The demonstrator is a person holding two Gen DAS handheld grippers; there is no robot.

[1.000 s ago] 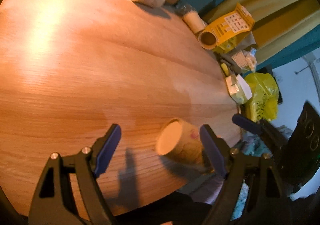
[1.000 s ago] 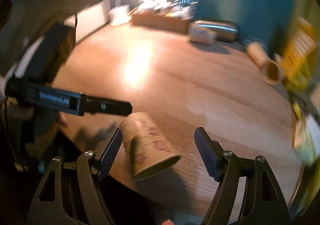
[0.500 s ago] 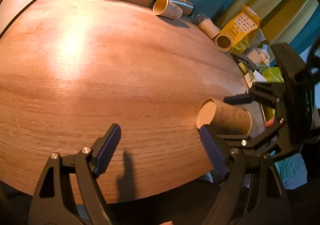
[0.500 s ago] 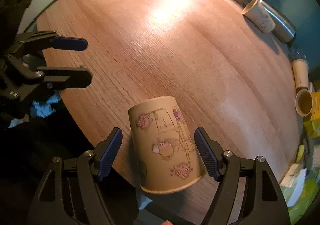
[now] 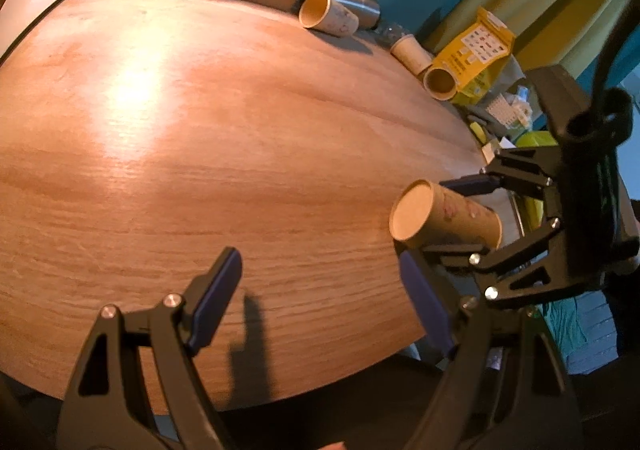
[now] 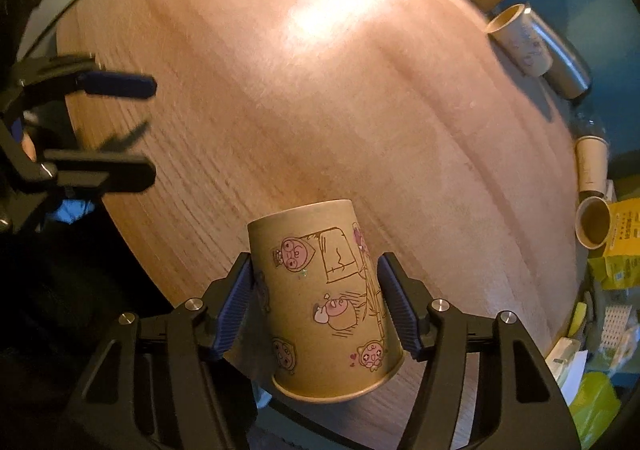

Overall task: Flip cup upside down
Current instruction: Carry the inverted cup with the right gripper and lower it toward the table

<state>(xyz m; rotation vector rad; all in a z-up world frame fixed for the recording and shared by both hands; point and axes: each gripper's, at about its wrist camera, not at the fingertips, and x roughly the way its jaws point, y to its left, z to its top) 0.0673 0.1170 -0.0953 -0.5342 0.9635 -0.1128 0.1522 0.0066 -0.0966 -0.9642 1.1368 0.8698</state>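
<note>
Right gripper (image 6: 316, 310) pinches the cup (image 6: 328, 298) aloft, base forward, left gripper (image 5: 320, 302) spread empty — grasp done, setting down inverted remains.

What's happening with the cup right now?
The right gripper is shut on the cup, holding it at the near edge of the table with its closed base pointing away and its open rim toward the camera. The left gripper is open and holds nothing.
</note>
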